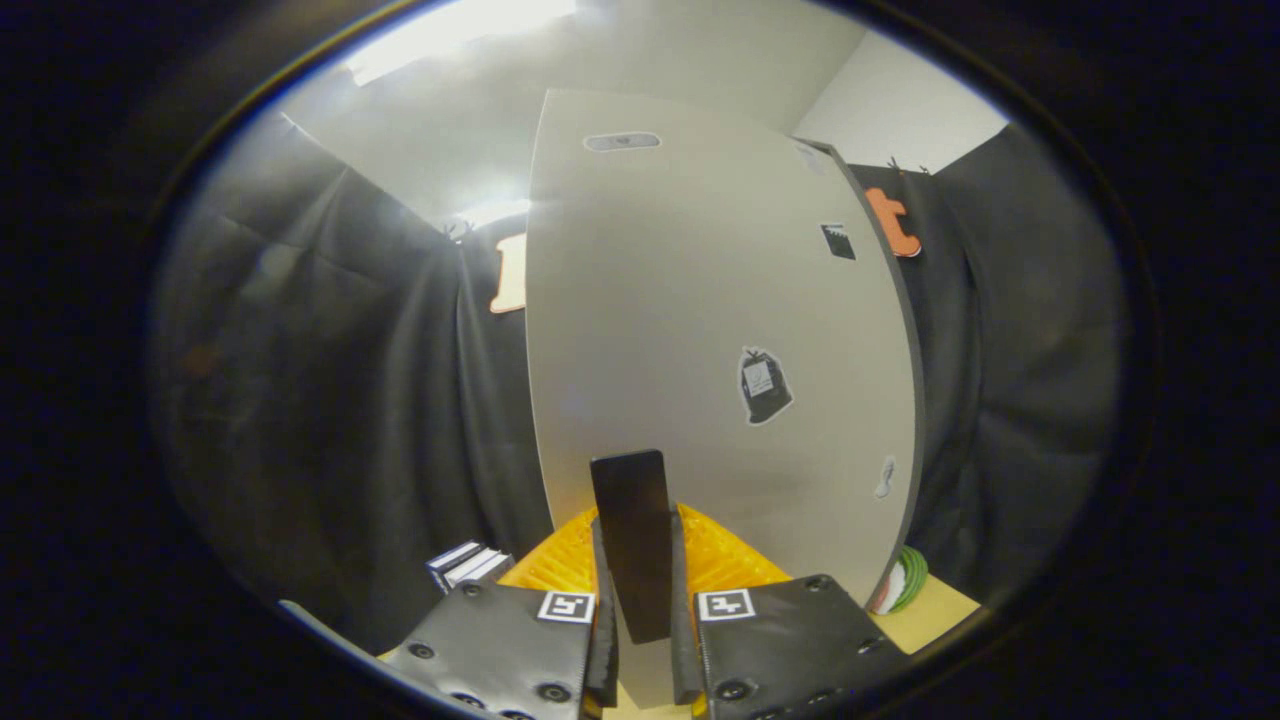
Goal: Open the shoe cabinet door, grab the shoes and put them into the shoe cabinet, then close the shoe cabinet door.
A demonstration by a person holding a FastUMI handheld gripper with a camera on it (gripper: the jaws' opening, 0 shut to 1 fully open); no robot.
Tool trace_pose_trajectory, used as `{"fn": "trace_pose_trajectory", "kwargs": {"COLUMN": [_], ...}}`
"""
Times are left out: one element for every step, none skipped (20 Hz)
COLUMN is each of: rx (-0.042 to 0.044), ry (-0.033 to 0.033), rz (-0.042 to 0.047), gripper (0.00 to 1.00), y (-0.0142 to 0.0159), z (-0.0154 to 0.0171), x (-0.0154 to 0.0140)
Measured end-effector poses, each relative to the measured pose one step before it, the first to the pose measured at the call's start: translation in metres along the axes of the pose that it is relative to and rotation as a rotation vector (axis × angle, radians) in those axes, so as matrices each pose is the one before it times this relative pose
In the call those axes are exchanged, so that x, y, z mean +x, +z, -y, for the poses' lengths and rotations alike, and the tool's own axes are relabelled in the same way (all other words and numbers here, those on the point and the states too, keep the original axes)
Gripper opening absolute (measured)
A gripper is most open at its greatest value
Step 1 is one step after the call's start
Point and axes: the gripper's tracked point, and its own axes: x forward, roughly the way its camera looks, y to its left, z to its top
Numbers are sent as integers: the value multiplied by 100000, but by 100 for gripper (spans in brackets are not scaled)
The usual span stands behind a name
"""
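Leftmost, a small white-and-dark boxy object (468,563) sits by the black cloth wall. Next, the gripper (640,585) pinches the dark flat handle (632,540) between both fingers, narrow. Ahead, the pale grey flat cabinet door (700,330) blocks everything; ribbed orange plastic (720,560) shows beneath. Rightward, past the door's edge, a green-striped round item (908,580) rests on tan board (930,612).

Bright ceiling light glare overhead, hazy flare at left, strong fisheye bending, soft focus
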Motion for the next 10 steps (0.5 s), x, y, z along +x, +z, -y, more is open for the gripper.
{"fn": "trace_pose_trajectory", "kwargs": {"rx": [-180,318,-87,-467,-767,-498,-277,31,246,223], "ry": [-188,23,-148,-470,-702,-910,-972,-1012,-1037,-1048], "rz": [-176,215,24,433,465,632,521,569,455,323], "gripper": [23,23,22,21,20,19,19,19,19,19], "y": [426,-367,40,135,118,86,139,53,127,9], "z": [247,207,194,220,284,310,298,360,396,182], "x": [-615,-498,-438,-316,-337,-459,-452,-429,-397,-437]}}
